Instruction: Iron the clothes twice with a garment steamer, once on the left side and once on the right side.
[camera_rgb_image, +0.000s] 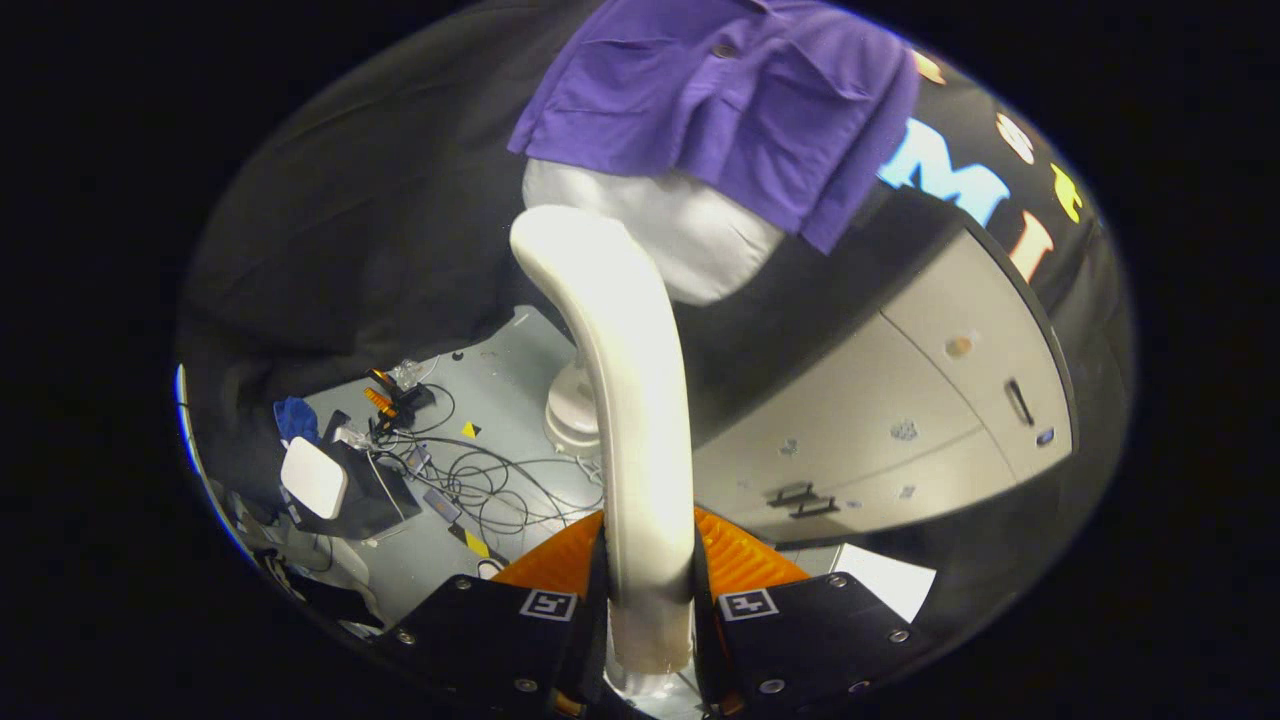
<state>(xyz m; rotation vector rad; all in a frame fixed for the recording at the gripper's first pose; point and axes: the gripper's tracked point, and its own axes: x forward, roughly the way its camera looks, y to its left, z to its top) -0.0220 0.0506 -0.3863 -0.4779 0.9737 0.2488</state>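
Note:
My gripper (648, 590) is shut on the white garment steamer (625, 400), both fingers pressing its handle from either side. The steamer curves up and away from the fingers, and its head ends just below the hem of a purple shirt (730, 100). The shirt hangs on a white mannequin torso (690, 245) that stands on a white round base (572, 415) beyond the steamer. The steamer's head is close to the lower left part of the torso; I cannot tell whether it touches.
Grey cabinets (900, 420) with dark handles stand to the right of the mannequin. On the grey floor to the left lie tangled cables (480, 480), a white box on a dark case (318, 478), a blue cloth (295, 415). A white sheet (890, 580) lies near the right finger.

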